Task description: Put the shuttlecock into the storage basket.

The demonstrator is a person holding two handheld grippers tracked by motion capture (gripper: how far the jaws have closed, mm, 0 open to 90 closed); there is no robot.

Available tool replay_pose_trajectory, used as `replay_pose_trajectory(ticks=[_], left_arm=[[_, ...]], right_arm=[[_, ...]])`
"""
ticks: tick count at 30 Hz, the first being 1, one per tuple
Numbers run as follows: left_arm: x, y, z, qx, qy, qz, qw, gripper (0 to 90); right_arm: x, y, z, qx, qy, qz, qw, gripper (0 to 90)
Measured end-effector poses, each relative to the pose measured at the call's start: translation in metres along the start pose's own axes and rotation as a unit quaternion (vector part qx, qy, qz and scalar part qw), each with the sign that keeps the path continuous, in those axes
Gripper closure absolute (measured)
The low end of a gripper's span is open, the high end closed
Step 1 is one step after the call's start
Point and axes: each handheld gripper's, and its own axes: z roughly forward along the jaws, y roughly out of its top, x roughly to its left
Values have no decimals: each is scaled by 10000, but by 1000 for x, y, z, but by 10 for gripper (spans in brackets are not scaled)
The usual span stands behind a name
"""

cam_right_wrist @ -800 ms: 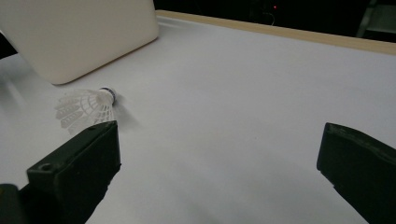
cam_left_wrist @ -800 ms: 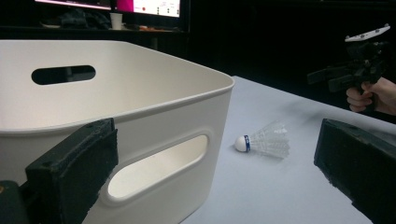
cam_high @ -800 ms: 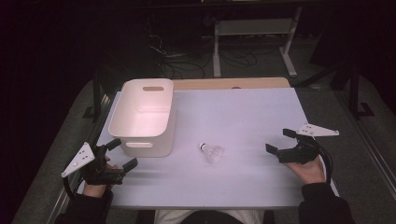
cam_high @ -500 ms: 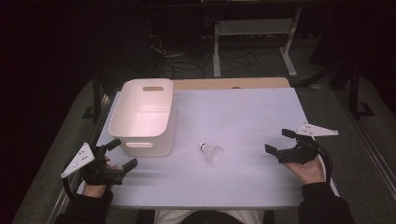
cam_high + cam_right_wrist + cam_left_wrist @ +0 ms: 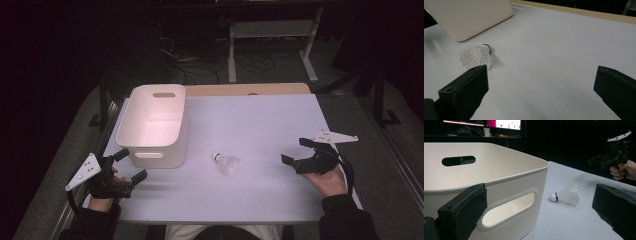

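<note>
A white shuttlecock [image 5: 226, 163] lies on its side near the middle of the white table top [image 5: 260, 120], cork end toward the bin; it also lies ahead in the left gripper view [image 5: 565, 195] and the right gripper view [image 5: 475, 56]. A white plastic bin [image 5: 154, 125] with handle slots stands at the left, empty as far as I can see. My left gripper [image 5: 131, 164] rests open at the front left, just before the bin's near wall [image 5: 506, 195]. My right gripper [image 5: 295, 151] is open at the right, nothing between its jaws, a hand's width from the shuttlecock.
The table's wooden far edge [image 5: 245, 89] shows beyond the white top. Dark floor with cables and a metal stand [image 5: 272, 45] lies behind. A monitor [image 5: 504, 123] glows far off in the left gripper view.
</note>
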Motion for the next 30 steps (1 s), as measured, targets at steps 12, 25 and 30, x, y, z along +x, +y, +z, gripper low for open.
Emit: replay_pose_trajectory(ticks=[12,25,30], left_arm=[[0,0,0,-2,9,-19,10000,0],[0,0,0,-6,27,-19,10000,0],[0,0,0,-7,20,-26,10000,0]], right_arm=[[7,13,8,266,161,-57,9995,0],[12,47,5,442,285,-301,9982,0],[13,59,8,563,312,-380,9972,0]])
